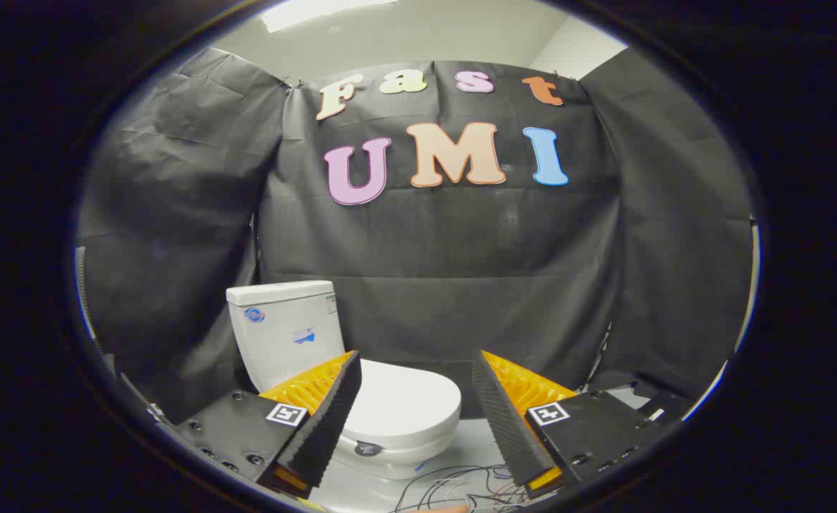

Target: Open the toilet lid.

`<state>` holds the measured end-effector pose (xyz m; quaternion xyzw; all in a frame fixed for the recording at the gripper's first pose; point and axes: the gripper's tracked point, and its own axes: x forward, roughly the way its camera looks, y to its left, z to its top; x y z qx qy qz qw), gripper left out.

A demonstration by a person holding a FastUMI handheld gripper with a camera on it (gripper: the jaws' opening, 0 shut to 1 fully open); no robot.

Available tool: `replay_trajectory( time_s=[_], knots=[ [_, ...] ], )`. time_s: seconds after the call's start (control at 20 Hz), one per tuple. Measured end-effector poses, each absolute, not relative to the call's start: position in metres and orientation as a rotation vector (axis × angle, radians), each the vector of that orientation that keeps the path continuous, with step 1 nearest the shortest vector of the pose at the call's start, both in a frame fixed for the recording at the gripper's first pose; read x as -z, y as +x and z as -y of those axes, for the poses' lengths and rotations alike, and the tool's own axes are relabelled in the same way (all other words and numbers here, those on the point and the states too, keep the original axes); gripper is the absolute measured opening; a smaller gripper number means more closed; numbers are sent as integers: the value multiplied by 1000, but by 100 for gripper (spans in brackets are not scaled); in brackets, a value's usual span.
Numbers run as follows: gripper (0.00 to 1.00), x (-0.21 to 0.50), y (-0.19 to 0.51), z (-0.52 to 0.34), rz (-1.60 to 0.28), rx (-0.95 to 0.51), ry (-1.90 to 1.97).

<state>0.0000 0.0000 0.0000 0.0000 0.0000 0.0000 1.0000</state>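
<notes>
One white toilet (pixel 361 370) stands against the black cloth wall (pixel 461 242), its single lid (pixel 404 406) down flat in front of one cistern (pixel 283 328). The claw (pixel 417 374) is released, two fingers spread, the lid beyond them. Loose wires (pixel 454 484) lie on the floor beside the bowl.

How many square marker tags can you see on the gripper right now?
2. One marker tag sits on the left finger's black base, beside the toilet lid, which is down. The other tag sits on the right finger's base. The gripper is open; more may be hidden.
</notes>
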Motion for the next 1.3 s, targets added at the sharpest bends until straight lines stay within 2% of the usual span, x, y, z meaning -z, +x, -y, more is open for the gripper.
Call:
replay_trajectory(
  time_s=[0.8, 1.3],
  knots=[
    [95, -1, 1, 0, 8, 3, -1],
    [95, 26, 67, -12, -114, -40, 20]
  ],
)
